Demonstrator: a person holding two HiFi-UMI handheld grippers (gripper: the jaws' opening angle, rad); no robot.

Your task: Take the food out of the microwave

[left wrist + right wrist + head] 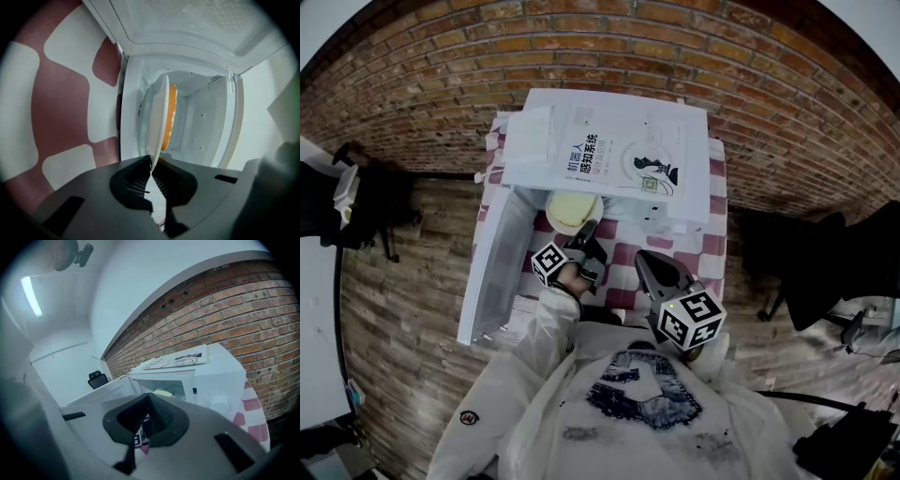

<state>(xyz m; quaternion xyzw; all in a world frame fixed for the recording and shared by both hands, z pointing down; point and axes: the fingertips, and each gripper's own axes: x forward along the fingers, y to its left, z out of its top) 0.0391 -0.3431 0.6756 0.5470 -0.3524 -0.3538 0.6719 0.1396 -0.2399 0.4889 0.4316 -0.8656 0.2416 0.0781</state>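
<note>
Two grippers face the open microwave [220, 380], one clamped on the plate [158, 117].
My left gripper [151, 160] pinches the plate's rim, with the yellow food [172, 110] at the oven mouth. The swung-out door [492, 272] crowds my left, a booklet [614, 155] lies on top, and my right gripper [149, 397] hangs back, closed on nothing.

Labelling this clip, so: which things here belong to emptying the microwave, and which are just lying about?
Job: microwave, its open door, plate of food, left gripper shut on the plate's rim.
Lying about: booklet on the microwave, checked cloth, chair, right gripper, shut, empty.
</note>
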